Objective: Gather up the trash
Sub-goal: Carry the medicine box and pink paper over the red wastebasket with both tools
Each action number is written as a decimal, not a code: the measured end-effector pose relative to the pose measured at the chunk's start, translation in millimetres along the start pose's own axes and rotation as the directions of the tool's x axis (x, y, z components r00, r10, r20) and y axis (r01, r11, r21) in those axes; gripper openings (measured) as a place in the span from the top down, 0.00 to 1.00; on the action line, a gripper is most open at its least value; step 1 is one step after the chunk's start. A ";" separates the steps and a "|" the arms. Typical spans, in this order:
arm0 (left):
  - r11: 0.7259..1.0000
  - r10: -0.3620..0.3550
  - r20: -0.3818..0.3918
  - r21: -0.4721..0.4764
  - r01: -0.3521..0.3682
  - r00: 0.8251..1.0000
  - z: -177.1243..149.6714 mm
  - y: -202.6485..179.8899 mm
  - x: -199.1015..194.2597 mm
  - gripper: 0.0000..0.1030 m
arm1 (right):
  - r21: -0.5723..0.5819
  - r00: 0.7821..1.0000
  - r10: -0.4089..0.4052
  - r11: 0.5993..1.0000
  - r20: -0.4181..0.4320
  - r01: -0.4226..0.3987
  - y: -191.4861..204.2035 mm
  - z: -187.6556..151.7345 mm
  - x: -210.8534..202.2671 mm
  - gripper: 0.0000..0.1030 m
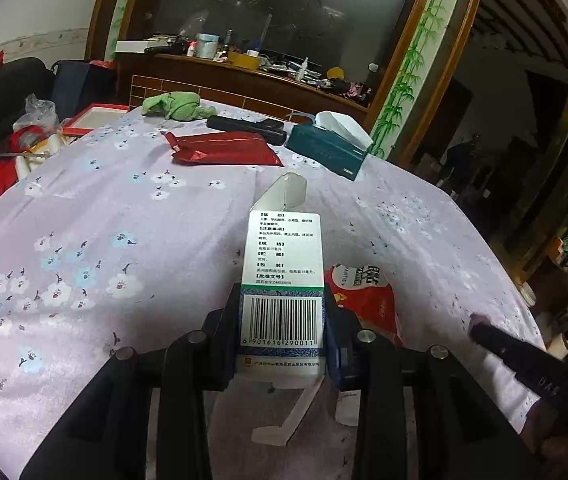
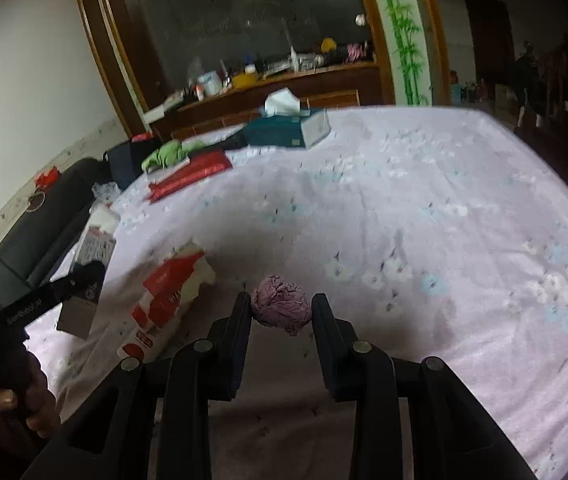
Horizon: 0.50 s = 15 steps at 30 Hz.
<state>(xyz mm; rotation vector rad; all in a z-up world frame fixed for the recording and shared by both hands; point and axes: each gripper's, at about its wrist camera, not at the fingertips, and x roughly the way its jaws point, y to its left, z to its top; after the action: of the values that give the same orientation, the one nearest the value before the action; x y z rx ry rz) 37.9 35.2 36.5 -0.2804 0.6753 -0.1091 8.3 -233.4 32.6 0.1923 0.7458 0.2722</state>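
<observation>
My left gripper [image 1: 282, 300] is shut on a white medicine box [image 1: 284, 256] with a barcode, held end-on above the floral tablecloth [image 1: 124, 220]. The right wrist view shows that box [image 2: 96, 240] at the far left in the left gripper [image 2: 84, 280]. My right gripper [image 2: 282, 300] is shut on a crumpled pink paper ball [image 2: 282, 310], both pads against it, low over the cloth. The right gripper [image 1: 479, 326] also shows at the right edge of the left wrist view, with a bit of pink at its tip. A red-and-white soft pack [image 2: 172, 296] [image 1: 363, 300] lies between the two grippers.
At the far side of the table lie a red foil bag [image 1: 224, 148], a green cloth [image 1: 176, 106], a black case [image 1: 244, 128] and a teal tissue box [image 1: 325, 148]. A red tray [image 1: 96, 118] and plastic bags sit past the left edge. A cluttered wooden cabinet [image 1: 244, 76] stands behind.
</observation>
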 end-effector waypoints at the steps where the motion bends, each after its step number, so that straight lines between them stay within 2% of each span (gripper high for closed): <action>1: 1.000 0.008 0.003 0.001 -0.008 1.000 0.3 -0.1 0.9 0.68 | 0.008 1.000 0.006 1.000 -0.020 -0.006 -1.8 -1.0 4.2 0.68; 8: 1.000 0.002 -0.021 -0.028 -0.003 1.000 -0.3 6.7 5.5 0.68 | -0.046 0.999 -0.037 0.998 0.002 0.037 7.3 -2.2 4.8 0.68; 13: 1.000 -0.028 -0.002 -0.002 0.028 1.000 -0.8 1.8 -13.4 0.68 | -0.055 1.000 -0.016 0.998 0.003 0.017 12.6 -5.2 -8.8 0.68; 15: 0.998 -0.057 0.012 -0.015 0.057 0.998 -0.6 1.1 -24.1 0.68 | -0.038 1.000 0.024 0.999 -0.005 -0.024 13.8 -6.2 -14.3 0.68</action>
<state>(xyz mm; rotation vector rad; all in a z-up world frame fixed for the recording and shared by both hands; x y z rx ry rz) 18.7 40.6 50.3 -0.3153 0.6568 -0.1566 -8.4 -224.3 40.9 0.1646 0.7422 0.3099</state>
